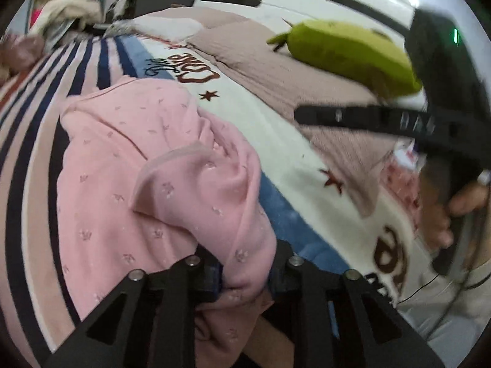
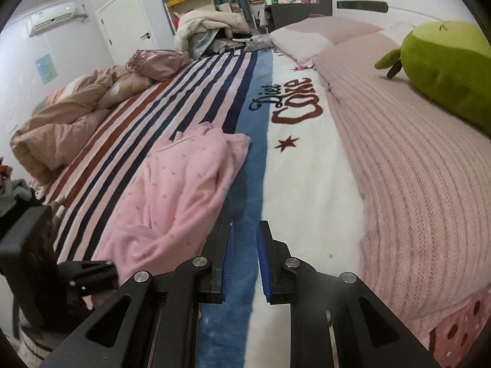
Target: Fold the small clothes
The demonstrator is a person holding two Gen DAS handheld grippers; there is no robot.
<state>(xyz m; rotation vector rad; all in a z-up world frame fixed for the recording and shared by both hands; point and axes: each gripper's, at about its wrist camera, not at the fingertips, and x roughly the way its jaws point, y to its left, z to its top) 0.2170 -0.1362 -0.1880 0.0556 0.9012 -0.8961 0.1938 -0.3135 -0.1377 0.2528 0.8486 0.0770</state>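
A small pink garment (image 1: 147,165) with a faint print lies crumpled on the striped bed blanket (image 1: 27,141). My left gripper (image 1: 245,263) is shut on a bunched edge of the garment, which rises between its fingers. In the right wrist view the same garment (image 2: 181,184) lies left of my right gripper (image 2: 244,236), which is open and empty, hovering over the blue stripe of the blanket (image 2: 254,165). The right gripper also shows in the left wrist view (image 1: 383,119), held by a hand at the right.
A green plush toy (image 2: 445,70) lies on the pink knit cover (image 2: 414,168) at the right. A bunched beige duvet (image 2: 67,122) and a pink bag (image 2: 156,61) sit at the left. Pillows (image 2: 307,40) and cluttered furniture stand at the back.
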